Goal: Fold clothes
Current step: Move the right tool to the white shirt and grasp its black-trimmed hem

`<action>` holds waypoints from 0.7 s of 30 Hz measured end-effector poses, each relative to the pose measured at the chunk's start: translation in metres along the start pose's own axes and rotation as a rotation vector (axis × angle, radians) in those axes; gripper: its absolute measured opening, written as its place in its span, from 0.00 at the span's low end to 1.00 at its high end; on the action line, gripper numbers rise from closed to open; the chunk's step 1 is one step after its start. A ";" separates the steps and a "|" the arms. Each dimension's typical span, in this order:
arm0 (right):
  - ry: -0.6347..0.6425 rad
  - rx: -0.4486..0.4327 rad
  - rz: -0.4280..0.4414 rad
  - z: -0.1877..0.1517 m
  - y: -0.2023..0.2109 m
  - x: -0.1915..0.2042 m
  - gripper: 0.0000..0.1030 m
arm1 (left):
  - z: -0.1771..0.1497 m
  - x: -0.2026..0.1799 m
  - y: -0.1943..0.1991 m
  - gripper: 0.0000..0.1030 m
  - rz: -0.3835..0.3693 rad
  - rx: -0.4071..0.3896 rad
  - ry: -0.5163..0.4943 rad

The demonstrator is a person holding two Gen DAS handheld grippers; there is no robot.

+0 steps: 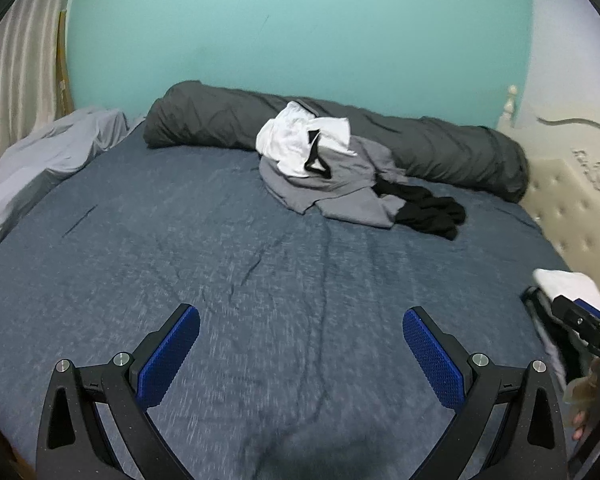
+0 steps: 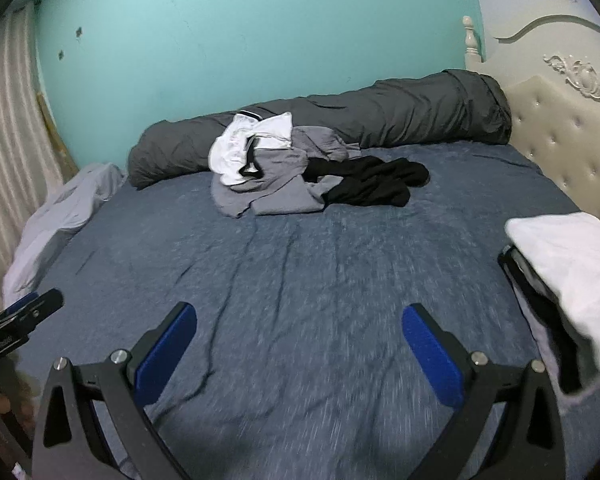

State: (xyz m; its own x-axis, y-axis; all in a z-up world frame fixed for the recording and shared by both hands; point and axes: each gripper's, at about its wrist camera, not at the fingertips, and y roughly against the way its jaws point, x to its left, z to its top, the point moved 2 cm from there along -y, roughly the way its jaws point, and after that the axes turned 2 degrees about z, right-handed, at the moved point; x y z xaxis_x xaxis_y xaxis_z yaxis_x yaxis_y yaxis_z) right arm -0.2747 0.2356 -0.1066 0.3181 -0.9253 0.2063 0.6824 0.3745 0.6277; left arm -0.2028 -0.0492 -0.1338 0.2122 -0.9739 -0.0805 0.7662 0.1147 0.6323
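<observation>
A heap of unfolded clothes lies at the far side of the bed: a white garment (image 1: pixel 290 142) (image 2: pixel 236 148) on top of a grey one (image 1: pixel 340 184) (image 2: pixel 276 192), with a black one (image 1: pixel 430 212) (image 2: pixel 374 182) to its right. A folded stack topped by a white garment (image 1: pixel 572 288) (image 2: pixel 568 264) lies at the right edge. My left gripper (image 1: pixel 300 320) is open and empty above the bare blue sheet (image 1: pixel 220 260), well short of the heap. My right gripper (image 2: pixel 300 318) is open and empty too, to the left of the folded stack.
A rolled dark grey duvet (image 1: pixel 380 132) (image 2: pixel 380 116) lies along the teal wall. A light grey sheet (image 1: pixel 48 156) (image 2: pixel 60 212) is bunched at the left by the curtain. A cream tufted headboard (image 1: pixel 572 200) (image 2: pixel 560 136) bounds the right side.
</observation>
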 end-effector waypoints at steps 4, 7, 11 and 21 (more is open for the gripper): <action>-0.008 0.047 0.050 0.015 -0.077 -0.010 1.00 | 0.015 0.002 -0.067 1.00 0.022 0.022 0.013; -0.002 0.070 0.067 0.025 -0.126 -0.015 1.00 | 0.026 0.004 -0.108 1.00 0.007 0.033 0.043; 0.001 0.103 0.089 0.037 -0.182 -0.020 1.00 | 0.042 0.007 -0.145 1.00 -0.008 0.062 0.072; 0.012 0.194 0.049 0.093 -0.250 -0.008 0.99 | 0.084 0.028 -0.194 1.00 0.011 0.144 0.111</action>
State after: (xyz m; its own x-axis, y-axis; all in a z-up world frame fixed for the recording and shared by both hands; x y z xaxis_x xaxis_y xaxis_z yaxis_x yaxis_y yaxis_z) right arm -0.5092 0.1441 -0.1960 0.3563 -0.9051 0.2321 0.5266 0.3997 0.7503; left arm -0.3965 -0.1149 -0.1940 0.2920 -0.9442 -0.1525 0.6701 0.0882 0.7370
